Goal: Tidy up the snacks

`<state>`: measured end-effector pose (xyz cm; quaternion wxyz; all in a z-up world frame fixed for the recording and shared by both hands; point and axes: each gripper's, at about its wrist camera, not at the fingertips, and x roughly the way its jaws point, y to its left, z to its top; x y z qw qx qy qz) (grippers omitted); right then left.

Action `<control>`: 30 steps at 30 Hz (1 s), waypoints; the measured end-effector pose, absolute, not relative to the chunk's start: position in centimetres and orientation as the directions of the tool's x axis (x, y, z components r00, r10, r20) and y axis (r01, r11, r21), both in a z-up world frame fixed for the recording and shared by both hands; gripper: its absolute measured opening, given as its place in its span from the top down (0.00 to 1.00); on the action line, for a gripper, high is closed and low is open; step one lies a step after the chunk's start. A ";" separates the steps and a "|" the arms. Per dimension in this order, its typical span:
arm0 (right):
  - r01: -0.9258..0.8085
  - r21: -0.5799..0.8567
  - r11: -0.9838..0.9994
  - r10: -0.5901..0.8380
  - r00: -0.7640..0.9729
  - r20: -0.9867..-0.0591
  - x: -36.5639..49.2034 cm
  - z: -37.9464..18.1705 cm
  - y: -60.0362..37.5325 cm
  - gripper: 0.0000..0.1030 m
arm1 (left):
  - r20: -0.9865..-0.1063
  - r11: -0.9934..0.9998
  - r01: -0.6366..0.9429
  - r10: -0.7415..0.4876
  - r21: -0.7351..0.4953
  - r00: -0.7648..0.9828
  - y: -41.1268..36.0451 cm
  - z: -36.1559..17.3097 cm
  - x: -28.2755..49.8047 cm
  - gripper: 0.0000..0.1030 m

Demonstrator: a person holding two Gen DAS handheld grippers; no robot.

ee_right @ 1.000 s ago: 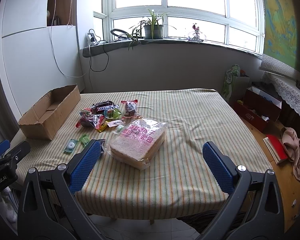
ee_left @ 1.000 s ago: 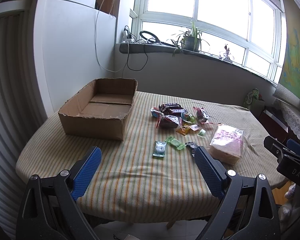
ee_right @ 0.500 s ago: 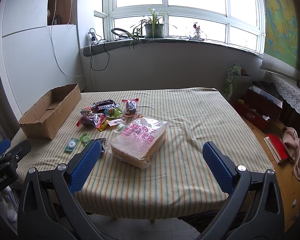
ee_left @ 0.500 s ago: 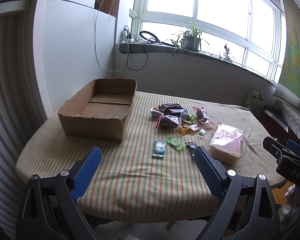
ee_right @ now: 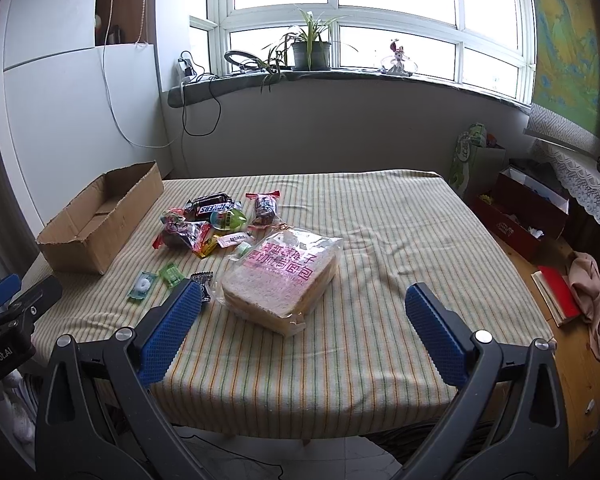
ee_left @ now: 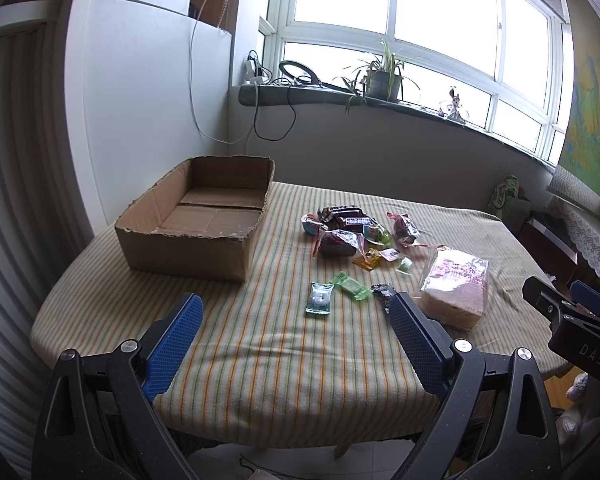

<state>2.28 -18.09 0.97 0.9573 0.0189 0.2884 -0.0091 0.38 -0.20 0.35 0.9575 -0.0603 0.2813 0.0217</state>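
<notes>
Task barely started, by the look of it. Box (ee_left: 204,216) is empty, sitting ahead and left of my left tool (ee_left: 296,320); from my right tool (ee_right: 302,312) it's far off to the left. No snack is in it yet.

Both tools are spread wide with nothing between the blue pads, held low at the near edge of the tabletop (ee_left: 260,360). Neither touches anything.

Snacks all loose on the striped cloth:
- Bread bag (ee_right: 280,276) is dead ahead of my right tool, closest item, slightly left of centre. From the left tool it's ahead-right, just past the right pad.
- Mint packet (ee_left: 320,298) and green candy (ee_left: 350,286) are straight ahead of the left tool, near.
- Small dark wrapper (ee_left: 382,292) is just off the left tool's right pad tip.
- Snack pile (ee_left: 352,230) sits further ahead: Snickers bar (ee_right: 212,208), red-wrapped pieces, a yellow one, a few small sweets. Bunched together, some overlapping.

Everything is left to do: all items need moving into the box, I judge. Bread looks like the right tool's natural first pick; soft, so squeeze lightly. Small flat wrappers will be fiddly to pinch off the cloth.
</notes>
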 end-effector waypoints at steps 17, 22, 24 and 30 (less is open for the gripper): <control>-0.039 0.141 0.989 0.122 0.753 -0.647 6.9 -2.3 -20.4 0.00 | -0.597 0.990 -0.005 -0.080 -0.139 0.798 -1.7 -1.7 4.2 0.08; -0.060 0.199 0.978 0.180 0.726 -0.663 8.3 -3.3 -21.7 0.00 | -0.616 0.976 0.062 -0.179 -0.208 0.767 -2.7 -2.7 5.7 0.12; -0.078 0.239 0.968 0.222 0.711 -0.668 8.9 -3.7 -22.1 0.00 | -0.627 0.967 0.092 -0.225 -0.236 0.746 -3.2 -3.0 6.3 0.17; -0.108 0.320 0.941 0.307 0.670 -0.676 10.4 -4.6 -23.1 0.06 | -0.652 0.942 0.152 -0.317 -0.298 0.688 -4.5 -3.9 8.0 0.34</control>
